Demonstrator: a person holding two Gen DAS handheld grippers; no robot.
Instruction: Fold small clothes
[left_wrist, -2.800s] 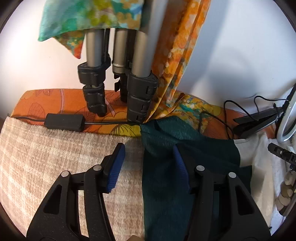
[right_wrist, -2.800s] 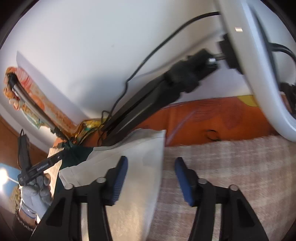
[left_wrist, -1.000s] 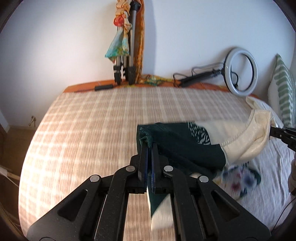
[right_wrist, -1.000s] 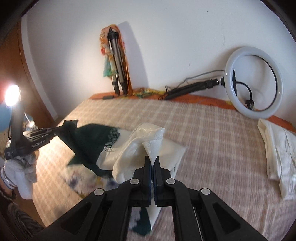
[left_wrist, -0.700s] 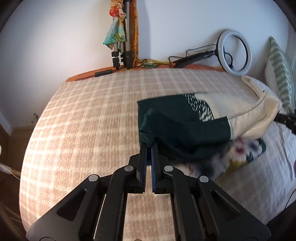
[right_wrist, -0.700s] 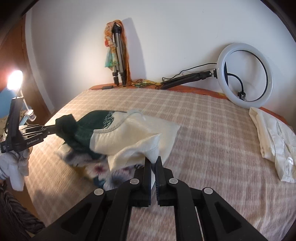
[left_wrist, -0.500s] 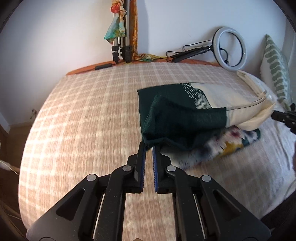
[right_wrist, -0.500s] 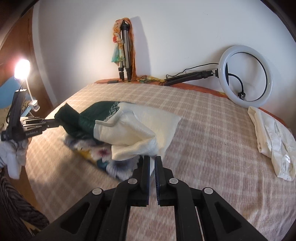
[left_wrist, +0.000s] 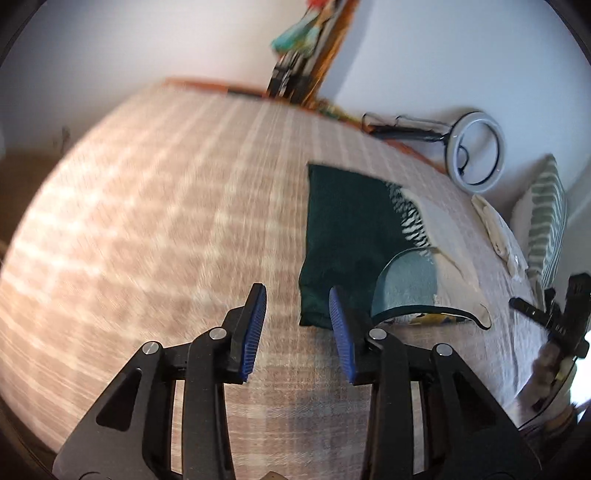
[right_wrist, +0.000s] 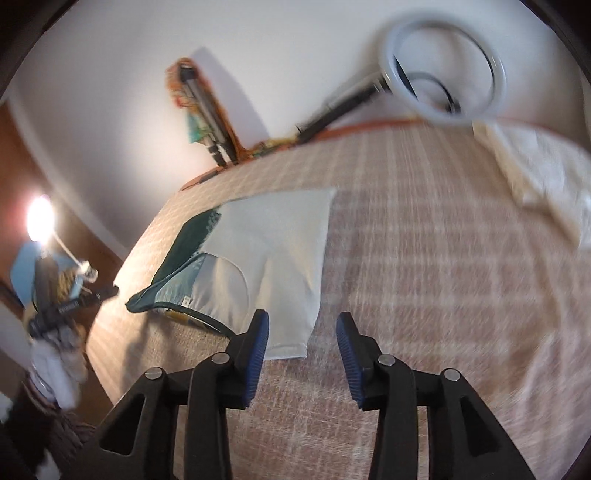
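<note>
A small top, dark green on one side and cream on the other (left_wrist: 347, 236), lies flat on the checked bedspread (left_wrist: 166, 206). My left gripper (left_wrist: 297, 317) is open and empty, just off the green near corner. In the right wrist view the cream half (right_wrist: 280, 251) lies flat, its near hem just ahead of my right gripper (right_wrist: 303, 338), which is open and empty. The left gripper shows at the left of that view (right_wrist: 74, 302).
A ring light (right_wrist: 443, 62) and a tripod draped with patterned cloth (right_wrist: 201, 107) stand at the wall. A cream garment (right_wrist: 539, 173) lies at the bed's right, beside a striped pillow (left_wrist: 546, 221). A lamp (right_wrist: 40, 218) glows at the left.
Both grippers carried the top to the near side of the bed, laid it flat, then opened and let go. Both now sit just behind its near edge.
</note>
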